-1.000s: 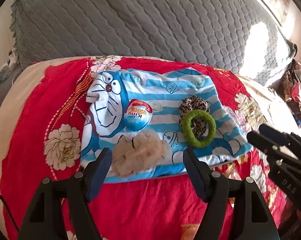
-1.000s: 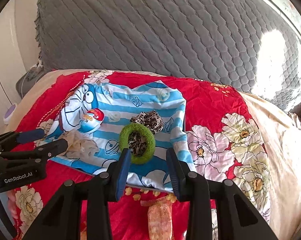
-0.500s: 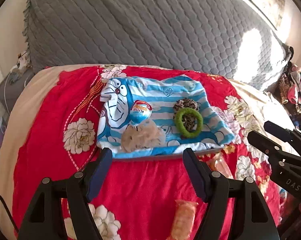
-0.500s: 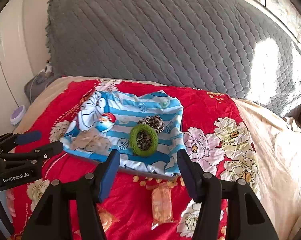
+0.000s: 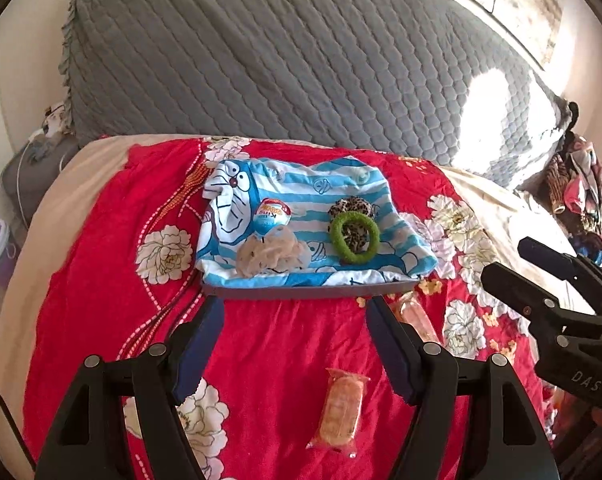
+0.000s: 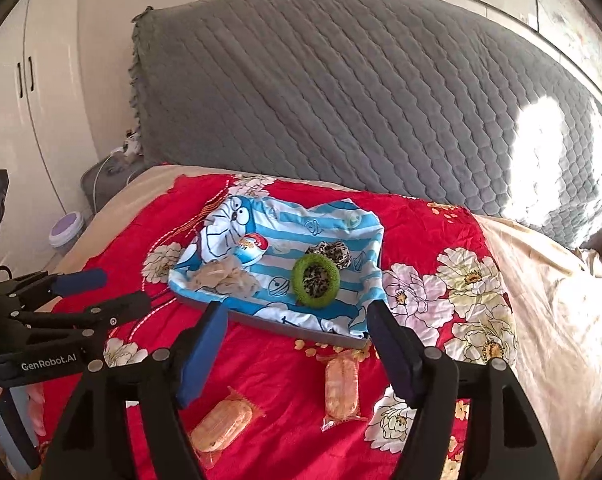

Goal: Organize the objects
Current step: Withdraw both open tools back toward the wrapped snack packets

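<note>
Pulling back from the tray [image 6: 285, 330], we widened both hand-held grippers, left [image 5: 295, 344] and right [image 6: 297, 346], leaving the green scrunchie [image 6: 316, 278] placed, snack packets [image 6: 342, 388] next.

- I take the grey quilted headboard cover [image 6: 361, 92] as my landmark; it stands upright across the back.
- Red floral bedspread [image 5: 113, 248] lies in front of its foot, with a beige sheet [image 6: 561, 300] to the spread's right.
- White wardrobe doors [image 6: 17, 92] stand left of the headboard.
- Lilac-lidded tub [image 6: 65, 227] sits low, down-left of it.
- Heap of patterned clothes [image 5: 581, 196] by its right end.
</note>
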